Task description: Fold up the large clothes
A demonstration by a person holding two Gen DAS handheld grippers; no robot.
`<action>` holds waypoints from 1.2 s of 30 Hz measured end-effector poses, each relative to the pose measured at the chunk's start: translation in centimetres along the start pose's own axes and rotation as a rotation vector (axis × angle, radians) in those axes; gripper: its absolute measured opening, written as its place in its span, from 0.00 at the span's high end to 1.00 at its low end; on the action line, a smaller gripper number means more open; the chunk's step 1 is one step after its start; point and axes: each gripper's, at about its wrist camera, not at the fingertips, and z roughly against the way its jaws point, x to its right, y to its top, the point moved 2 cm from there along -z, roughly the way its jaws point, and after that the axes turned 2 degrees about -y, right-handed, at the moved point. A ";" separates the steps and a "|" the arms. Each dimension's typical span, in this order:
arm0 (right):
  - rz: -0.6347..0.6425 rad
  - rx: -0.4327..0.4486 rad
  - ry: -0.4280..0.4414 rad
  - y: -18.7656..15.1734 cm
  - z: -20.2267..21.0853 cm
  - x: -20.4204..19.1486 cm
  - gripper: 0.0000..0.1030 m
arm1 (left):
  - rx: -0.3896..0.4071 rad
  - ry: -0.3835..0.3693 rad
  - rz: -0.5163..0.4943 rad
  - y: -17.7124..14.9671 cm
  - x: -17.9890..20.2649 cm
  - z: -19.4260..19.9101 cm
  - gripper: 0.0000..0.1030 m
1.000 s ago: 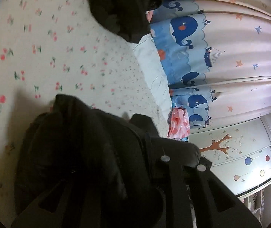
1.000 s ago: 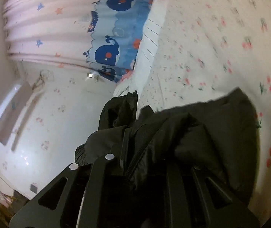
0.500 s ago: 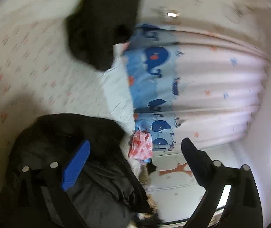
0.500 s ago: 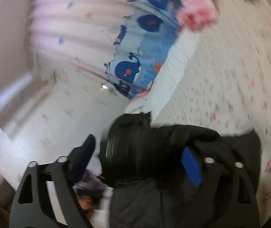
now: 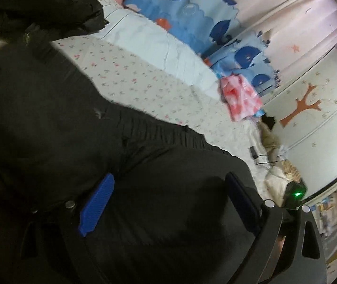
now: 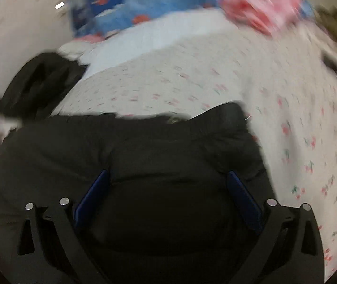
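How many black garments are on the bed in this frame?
2. A large black garment lies flat on the floral sheet under both open grippers; a second, bunched black garment sits beyond it by the white pillow. Others may be hidden.

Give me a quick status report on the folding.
Left gripper open, right gripper opening, nothing gripped. Black jacket lies bunched on the bedsheet. Second dark garment beside it.

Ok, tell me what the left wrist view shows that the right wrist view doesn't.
Only the left wrist view shows the white cabinet with a brown tree print and a green light. Only the right wrist view shows the right gripper, jaws opening. Both share the large black padded jacket on the cherry-print bedsheet, the whale-print curtain and a pink cloth bundle.
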 end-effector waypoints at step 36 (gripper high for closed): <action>-0.002 0.082 -0.033 -0.5 4.0 2.5 0.07 | 0.160 0.026 0.188 -1.1 -7.3 10.4 0.18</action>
